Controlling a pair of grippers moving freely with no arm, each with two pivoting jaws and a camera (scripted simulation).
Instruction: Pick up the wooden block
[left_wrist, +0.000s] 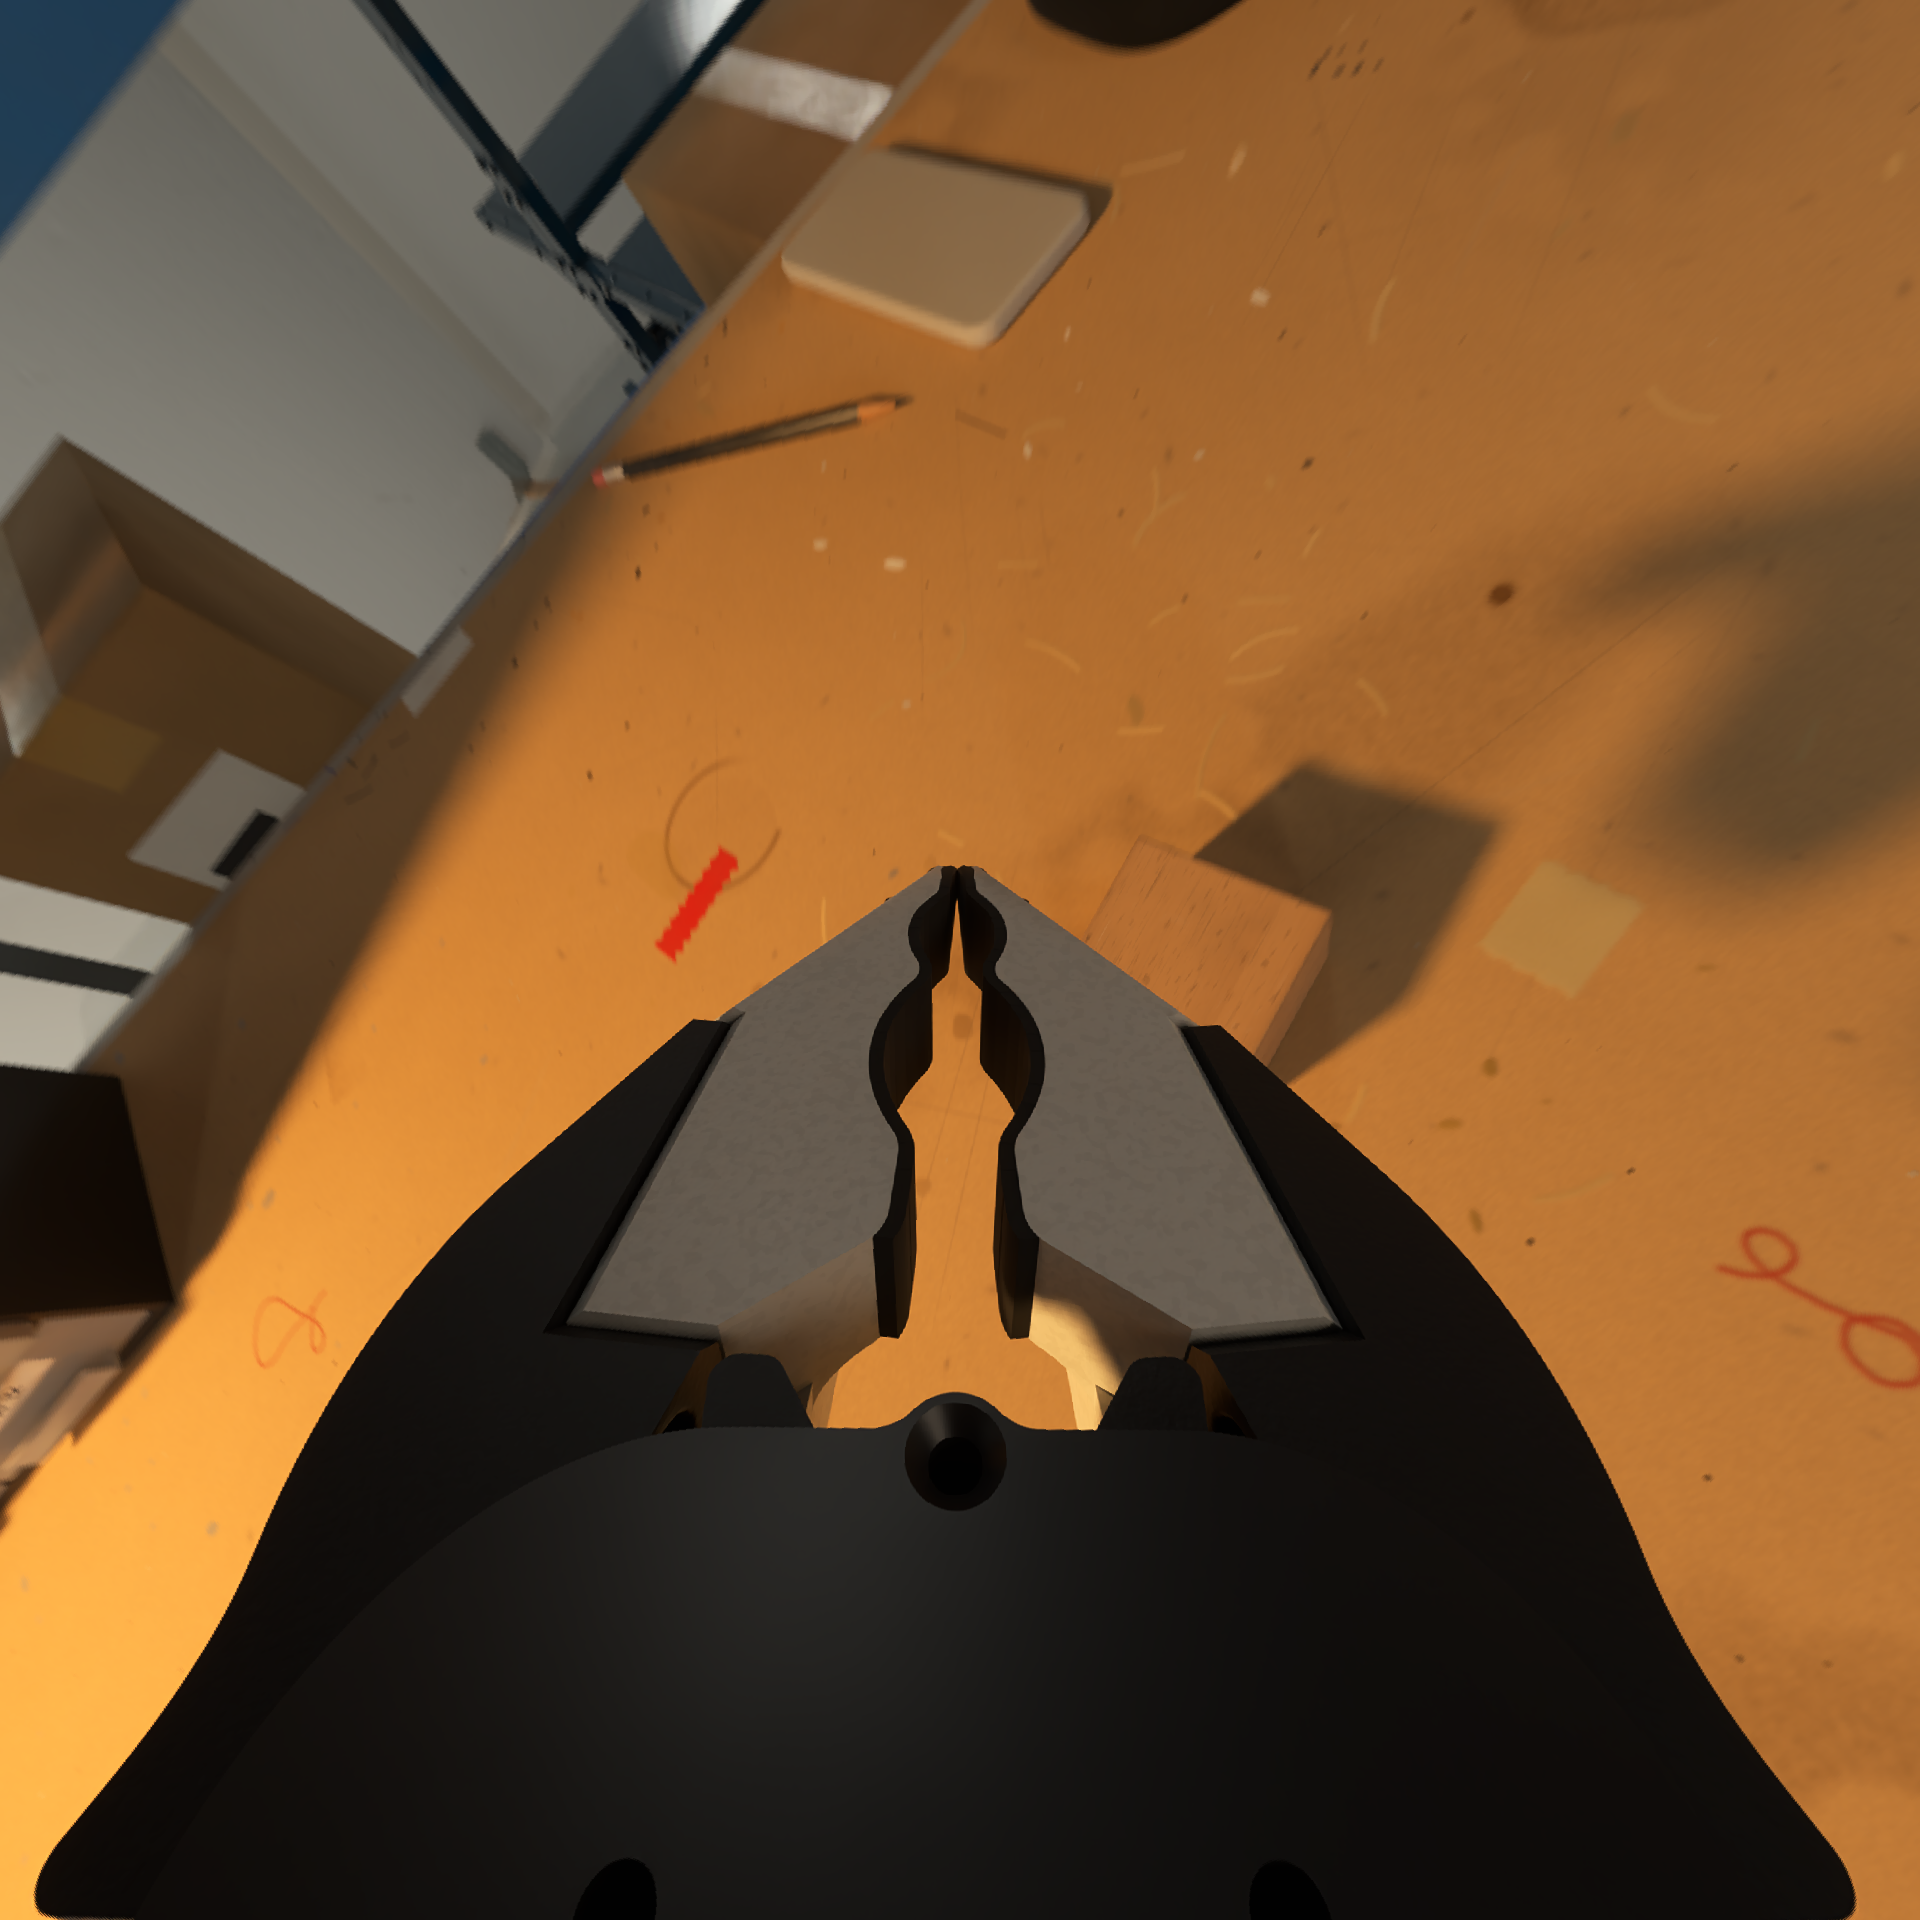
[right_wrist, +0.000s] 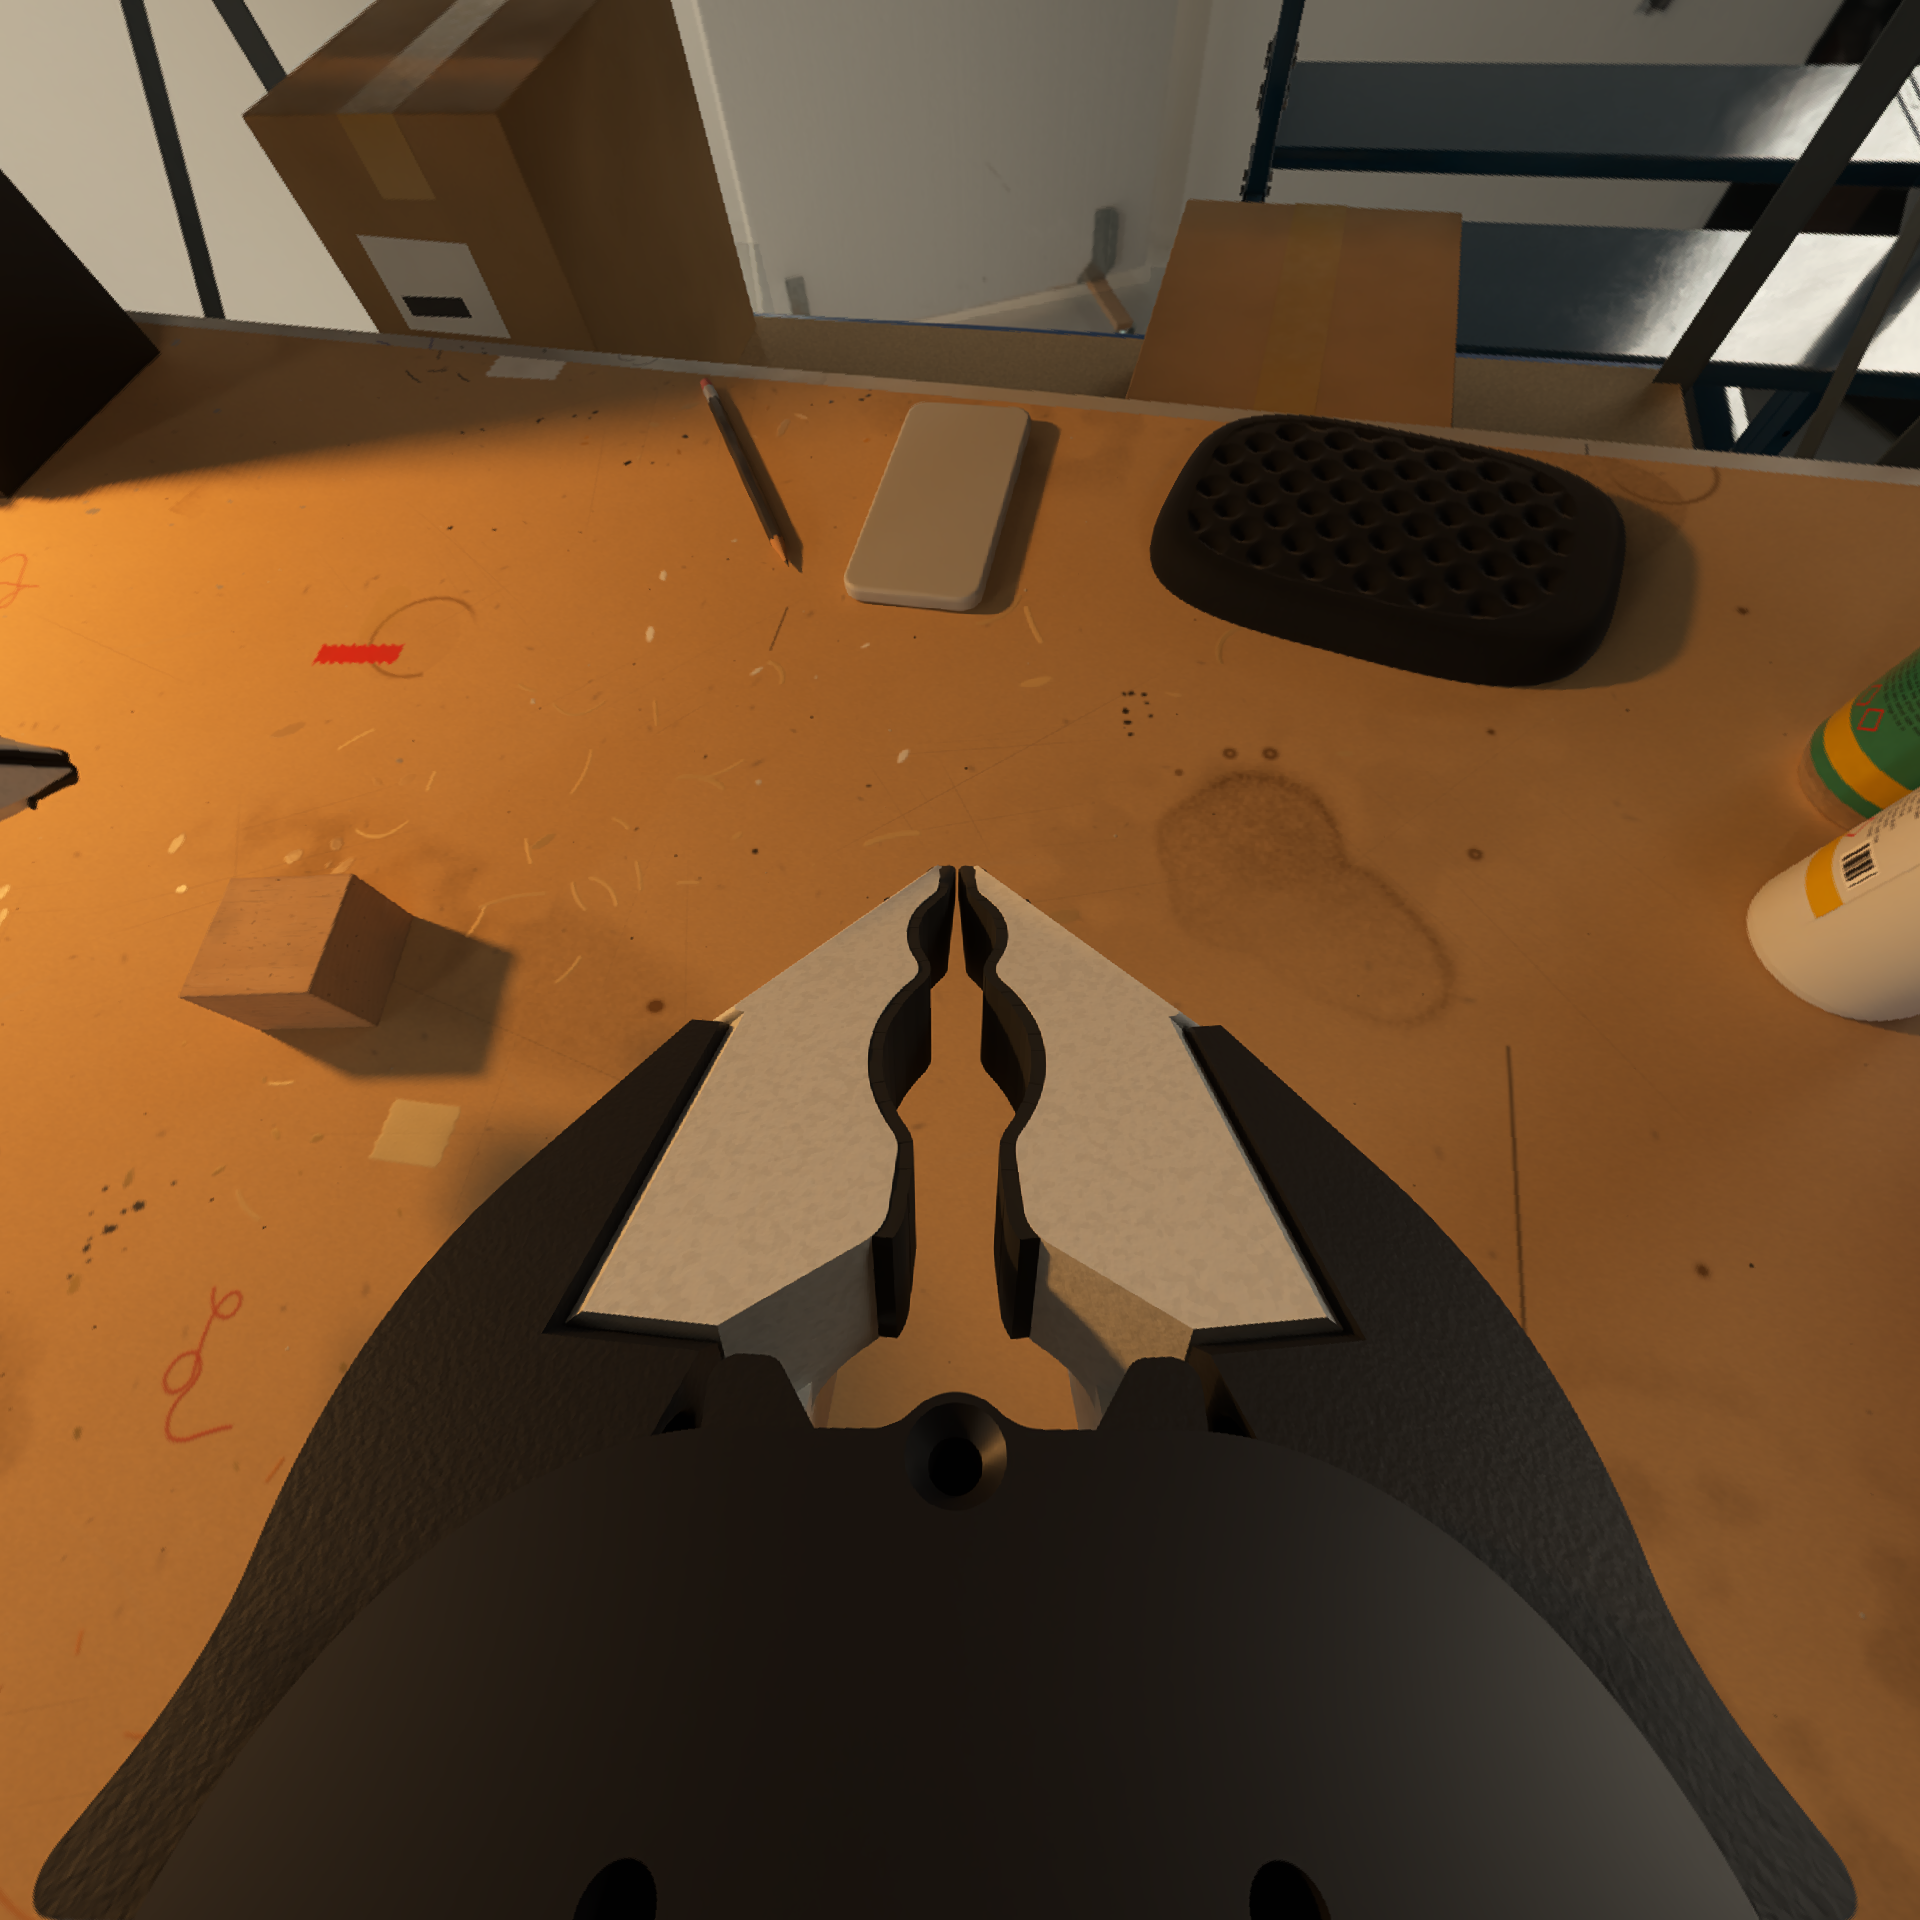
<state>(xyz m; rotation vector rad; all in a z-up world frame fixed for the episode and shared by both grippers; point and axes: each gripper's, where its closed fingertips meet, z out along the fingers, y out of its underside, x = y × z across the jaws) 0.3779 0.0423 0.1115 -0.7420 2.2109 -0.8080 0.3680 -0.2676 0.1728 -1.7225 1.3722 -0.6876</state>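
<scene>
The wooden block is a pale cube resting on the orange worktop, just right of my left gripper's tips and partly hidden behind its right finger. My left gripper is shut and empty, hovering above the table beside the block. In the right wrist view the block sits at the left, well away from my right gripper, which is shut and empty over bare table. The tip of the left gripper shows at the left edge, behind the block.
A pencil, a beige flat pad and a black perforated pad lie near the far edge. Two bottles lie at the right. Cardboard boxes and shelving stand beyond the table. A red strip lies left of the left gripper.
</scene>
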